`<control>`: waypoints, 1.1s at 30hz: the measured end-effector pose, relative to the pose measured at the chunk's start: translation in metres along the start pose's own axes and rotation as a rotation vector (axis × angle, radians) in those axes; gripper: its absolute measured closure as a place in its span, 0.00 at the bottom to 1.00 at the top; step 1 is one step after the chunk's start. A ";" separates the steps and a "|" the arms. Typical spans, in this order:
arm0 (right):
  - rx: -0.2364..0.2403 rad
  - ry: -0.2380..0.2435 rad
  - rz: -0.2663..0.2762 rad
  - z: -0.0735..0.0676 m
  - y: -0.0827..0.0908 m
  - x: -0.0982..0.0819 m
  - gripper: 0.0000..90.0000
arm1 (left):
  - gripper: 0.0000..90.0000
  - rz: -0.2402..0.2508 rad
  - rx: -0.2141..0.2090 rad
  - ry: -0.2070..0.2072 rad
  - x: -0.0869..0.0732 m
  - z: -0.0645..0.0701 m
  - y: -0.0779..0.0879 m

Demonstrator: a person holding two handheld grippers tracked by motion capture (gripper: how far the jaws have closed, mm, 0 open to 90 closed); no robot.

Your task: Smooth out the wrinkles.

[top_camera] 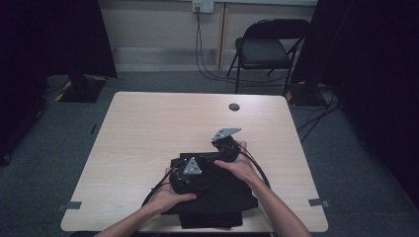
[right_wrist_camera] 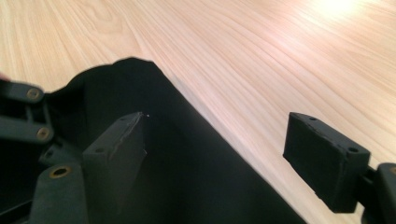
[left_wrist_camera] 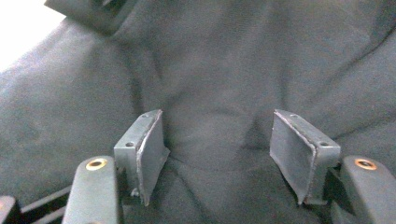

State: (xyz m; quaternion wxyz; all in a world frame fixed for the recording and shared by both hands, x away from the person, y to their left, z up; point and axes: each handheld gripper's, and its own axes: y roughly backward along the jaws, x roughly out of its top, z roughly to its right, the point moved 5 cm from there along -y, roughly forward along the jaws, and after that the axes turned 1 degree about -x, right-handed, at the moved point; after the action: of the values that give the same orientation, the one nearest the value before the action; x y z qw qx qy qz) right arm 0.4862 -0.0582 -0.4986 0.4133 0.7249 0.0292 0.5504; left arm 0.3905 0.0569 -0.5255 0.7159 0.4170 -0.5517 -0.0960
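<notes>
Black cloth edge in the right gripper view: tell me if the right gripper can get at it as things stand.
Probably yes. The right gripper stands open, with the black cloth edge running between its jaws over the bare table; nothing blocks it.

No readable text, label, brand, number or sign is found in any of the three views.
</notes>
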 end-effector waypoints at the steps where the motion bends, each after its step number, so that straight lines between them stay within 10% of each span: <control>1: 0.002 -0.003 -0.008 0.001 -0.004 0.000 0.20 | 0.39 0.005 -0.003 0.000 0.000 0.000 0.000; 18: 0.027 0.014 -0.113 0.012 -0.030 -0.019 0.16 | 0.39 0.048 0.023 -0.001 -0.005 0.001 0.000; 25: 0.059 -0.032 -0.089 0.013 -0.020 -0.017 0.21 | 0.39 0.051 0.022 0.003 -0.005 0.001 0.001; 33: 0.053 0.027 -0.118 0.009 -0.008 -0.024 0.17 | 0.39 0.060 0.016 0.015 -0.006 0.001 0.002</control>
State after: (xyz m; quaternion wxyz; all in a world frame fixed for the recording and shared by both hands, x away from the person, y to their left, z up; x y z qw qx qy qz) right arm 0.4873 -0.0706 -0.5228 0.4253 0.7252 0.0919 0.5337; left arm 0.3866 0.0616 -0.5283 0.7191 0.4067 -0.5594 -0.0673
